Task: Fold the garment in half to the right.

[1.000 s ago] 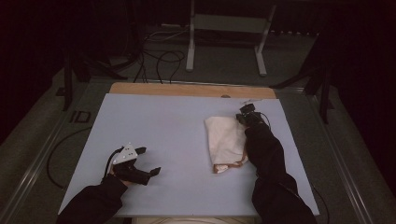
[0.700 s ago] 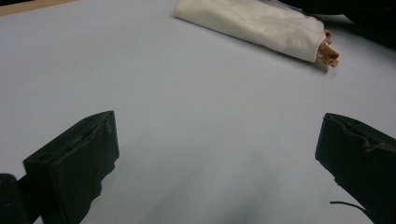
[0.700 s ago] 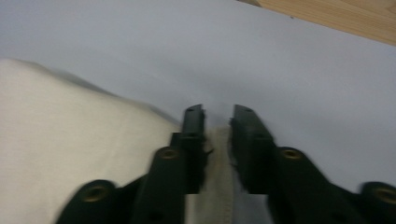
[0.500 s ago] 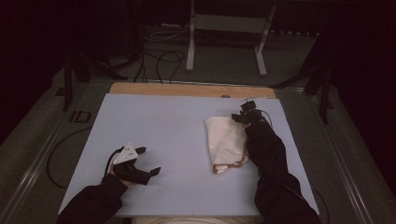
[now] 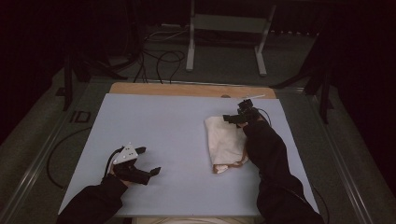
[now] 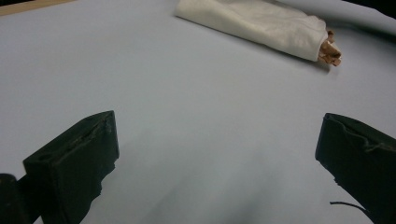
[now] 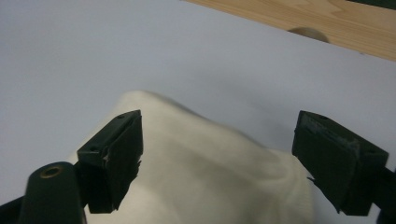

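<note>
Dark room all round, pale blue mat (image 5: 177,140) on the table with a wood strip (image 5: 187,89) showing at the far edge; left gripper (image 5: 148,164) sits low near the mat's front-left corner, forearm coming in from the bottom, jaws wide apart with bare mat between them; right gripper (image 5: 232,118) is reached out far on a stretched sleeve, jaws just been opening, nothing pinched; folded cloth (image 5: 225,142) lies right of centre, its far end just under the right jaws; loads of free mat to the left.
</note>
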